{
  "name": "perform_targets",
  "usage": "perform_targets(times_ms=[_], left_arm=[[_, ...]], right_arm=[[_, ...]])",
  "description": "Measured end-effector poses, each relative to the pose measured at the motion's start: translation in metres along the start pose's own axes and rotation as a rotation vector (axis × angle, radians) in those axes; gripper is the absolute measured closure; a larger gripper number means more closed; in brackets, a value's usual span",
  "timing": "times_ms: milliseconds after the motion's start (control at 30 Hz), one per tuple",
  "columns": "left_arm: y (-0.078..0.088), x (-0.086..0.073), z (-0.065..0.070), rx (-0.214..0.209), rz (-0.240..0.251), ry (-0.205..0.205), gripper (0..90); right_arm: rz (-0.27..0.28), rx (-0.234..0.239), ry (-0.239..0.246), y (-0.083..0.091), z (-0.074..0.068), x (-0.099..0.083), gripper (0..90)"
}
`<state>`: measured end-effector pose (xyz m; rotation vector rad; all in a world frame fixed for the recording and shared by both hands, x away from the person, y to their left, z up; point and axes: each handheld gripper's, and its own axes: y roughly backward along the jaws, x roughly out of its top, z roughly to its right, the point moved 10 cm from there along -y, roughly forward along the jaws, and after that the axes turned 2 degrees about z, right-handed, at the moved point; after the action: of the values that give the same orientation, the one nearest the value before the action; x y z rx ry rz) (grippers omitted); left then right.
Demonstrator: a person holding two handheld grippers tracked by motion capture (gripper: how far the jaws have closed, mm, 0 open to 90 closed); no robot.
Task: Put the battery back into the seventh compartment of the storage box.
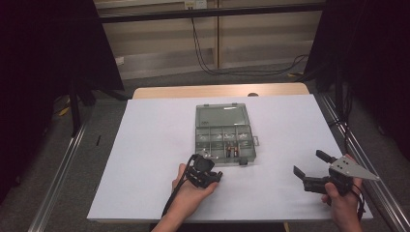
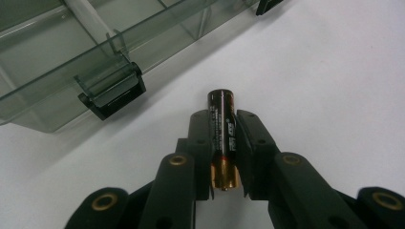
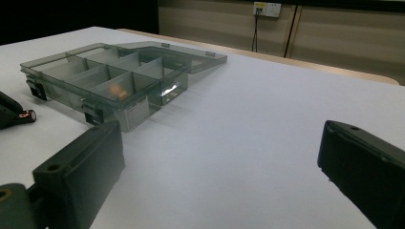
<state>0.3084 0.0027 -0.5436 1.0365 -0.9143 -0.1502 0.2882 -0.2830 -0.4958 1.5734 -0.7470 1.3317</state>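
My left gripper (image 1: 216,177) is shut on a black and copper battery (image 2: 221,101), which lies lengthwise between the pads just above the white sheet. It sits close in front of the clear grey compartment box (image 1: 198,145), near a black latch (image 2: 112,90). The box's lid (image 1: 222,116) is folded back flat. A few batteries (image 1: 232,151) and small parts lie in the compartments. My right gripper (image 1: 309,162) stands open at the table's right front with nothing between its jaws. In the right gripper view the box wall (image 3: 133,113) is at the left, with the battery's tip (image 3: 28,115) beside it.
A white sheet (image 1: 159,145) covers the wooden table (image 1: 217,90). Metal rails (image 1: 60,169) run along both sides and dark curtains hang at left and right. Cables (image 1: 241,70) lie on the floor beyond the far edge.
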Motion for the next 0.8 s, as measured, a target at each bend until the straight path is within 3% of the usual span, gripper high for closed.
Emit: perform_targets(times_ms=[200, 500, 800], left_arm=[[0.004, 0.005, 0.0, -0.011, -0.004, -0.007, 77.0], [0.014, 0.027, 0.005, -0.039, 0.043, -0.009, 77.0], [0.017, 0.042, 0.005, -0.064, 0.045, -0.031, 77.1]], right_arm=[[0.002, 0.001, -0.002, 0.001, 0.001, 0.0, 1.2], [0.003, -0.002, -0.001, 0.001, 0.001, 0.001, 1.2], [0.0, 0.002, -0.004, 0.0, 0.0, 0.0, 1.2]])
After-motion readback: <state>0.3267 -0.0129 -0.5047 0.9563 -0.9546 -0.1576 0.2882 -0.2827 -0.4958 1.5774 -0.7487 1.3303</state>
